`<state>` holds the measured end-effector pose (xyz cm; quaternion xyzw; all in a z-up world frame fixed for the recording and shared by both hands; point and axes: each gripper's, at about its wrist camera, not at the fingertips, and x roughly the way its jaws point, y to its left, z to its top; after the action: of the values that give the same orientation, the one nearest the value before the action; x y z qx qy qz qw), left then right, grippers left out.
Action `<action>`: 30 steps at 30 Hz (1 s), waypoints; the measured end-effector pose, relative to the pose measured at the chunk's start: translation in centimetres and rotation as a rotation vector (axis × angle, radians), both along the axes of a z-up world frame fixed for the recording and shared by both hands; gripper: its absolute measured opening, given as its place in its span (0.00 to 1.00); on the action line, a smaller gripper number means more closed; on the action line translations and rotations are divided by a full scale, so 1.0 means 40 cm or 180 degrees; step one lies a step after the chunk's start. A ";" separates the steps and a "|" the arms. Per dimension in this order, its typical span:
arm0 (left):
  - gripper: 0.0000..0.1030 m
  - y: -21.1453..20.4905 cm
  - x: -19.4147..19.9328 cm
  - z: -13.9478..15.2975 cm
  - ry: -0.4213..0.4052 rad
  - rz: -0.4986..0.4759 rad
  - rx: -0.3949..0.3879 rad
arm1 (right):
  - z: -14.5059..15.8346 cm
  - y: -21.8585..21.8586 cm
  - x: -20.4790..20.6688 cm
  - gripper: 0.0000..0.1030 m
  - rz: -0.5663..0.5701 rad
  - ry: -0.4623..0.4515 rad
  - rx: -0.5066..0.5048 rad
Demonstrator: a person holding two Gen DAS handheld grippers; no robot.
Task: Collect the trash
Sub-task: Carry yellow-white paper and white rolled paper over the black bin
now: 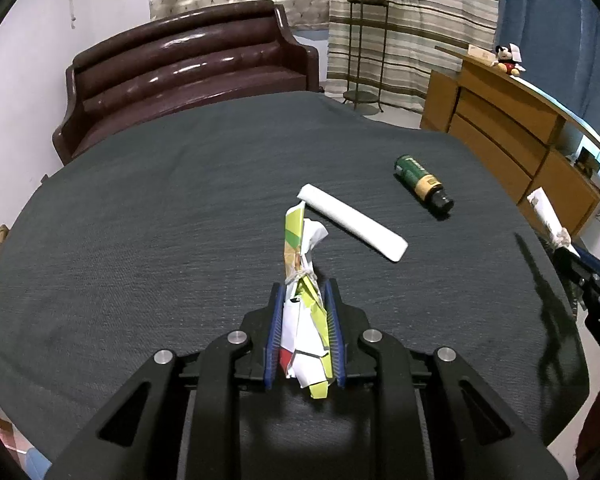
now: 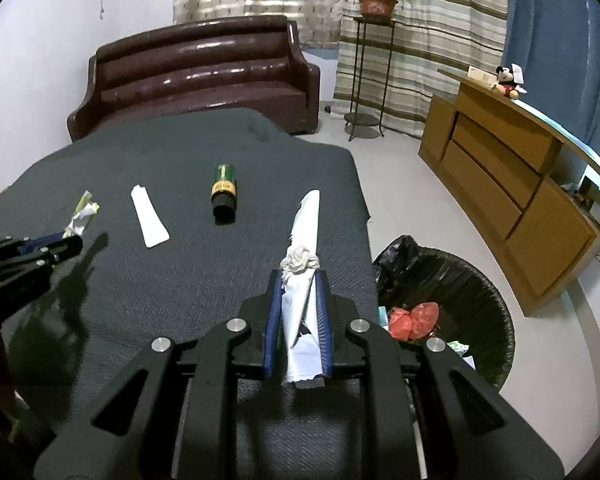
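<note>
On tabletop, right edge: bin point(image 2: 480, 280), black-lined, sits on floor just beside tabletop point(image 2: 180, 280), low & to the right of right claw point(image 2: 300, 280).
Right claw: clamped tight on white paper roll point(image 2: 308, 220), tied w/ string; roll's long axis runs fwd along the fingers, tip pointing away over the cloth.
Left claw: point(image 1: 304, 292) closed on crumpled green/yellow wrapper point(image 1: 300, 240), also string-tied; sticks up & fwd out of the pads.
Left on tabletop: flat white strip point(image 1: 352, 220), green bottle point(image 1: 422, 184) lying on its side; both ahead of left claw, apart from each other.
Key relation: bin lies right of right claw, so right hand is nearer by far; left has whole tabletop to cross.
Next (my guess): swing right claw rightward until roll hangs over bin mouth, then let go. Long roll could catch the rim if dropped sideways.
</note>
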<state>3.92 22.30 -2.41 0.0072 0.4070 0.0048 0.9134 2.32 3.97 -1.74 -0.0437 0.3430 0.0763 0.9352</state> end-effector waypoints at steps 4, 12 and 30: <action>0.21 -0.024 0.000 0.014 -0.0046 -0.0059 -0.0017 | 0.019 -0.020 -0.011 0.16 -0.0043 -0.0079 0.0030; 0.21 -0.098 -0.001 0.043 -0.0153 -0.0280 -0.0056 | 0.047 -0.077 -0.024 0.16 -0.0195 -0.0181 0.0047; 0.21 -0.307 -0.001 0.083 -0.0340 -0.0885 -0.0142 | 0.087 -0.271 -0.058 0.16 -0.0725 -0.0360 0.0018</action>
<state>3.89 10.04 0.90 0.0429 0.3530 -0.1305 0.9255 0.02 -6.88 1.73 -0.0059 0.2922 -0.0321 0.9558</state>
